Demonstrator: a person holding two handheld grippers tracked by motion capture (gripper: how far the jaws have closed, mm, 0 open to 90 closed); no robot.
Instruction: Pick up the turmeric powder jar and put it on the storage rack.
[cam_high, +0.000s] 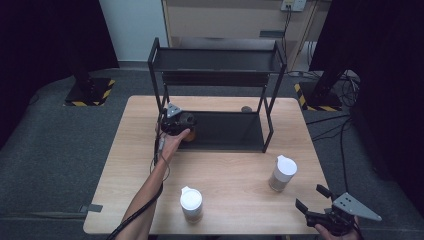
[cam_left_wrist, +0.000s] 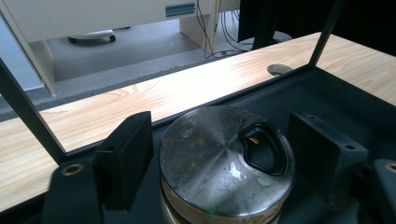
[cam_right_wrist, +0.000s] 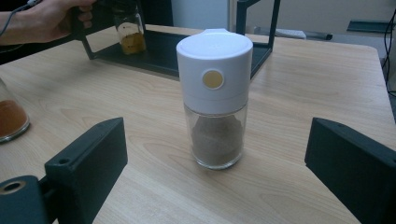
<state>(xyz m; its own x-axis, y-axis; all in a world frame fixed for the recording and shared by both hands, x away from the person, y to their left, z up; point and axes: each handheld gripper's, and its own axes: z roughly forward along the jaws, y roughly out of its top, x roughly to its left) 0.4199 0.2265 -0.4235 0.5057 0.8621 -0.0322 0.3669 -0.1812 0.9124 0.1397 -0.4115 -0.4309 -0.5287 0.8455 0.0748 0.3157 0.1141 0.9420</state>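
Observation:
A glass jar with a scuffed metal lid stands on the bottom shelf of a black rack. In the high view this jar is at the shelf's left end. My left gripper straddles the lid, open, with a narrow gap at each pad; the same left gripper sits in the person's hand. A white-capped spice jar with brown powder stands upright on the table, also visible at right. My right gripper faces it, open wide and apart from it, near the table's front right corner.
A second white-capped jar of orange powder stands near the front edge; its glass shows at left. The rack's top shelf overhangs the bottom one. A round cable hole lies behind the rack. Bare wood lies between the jars.

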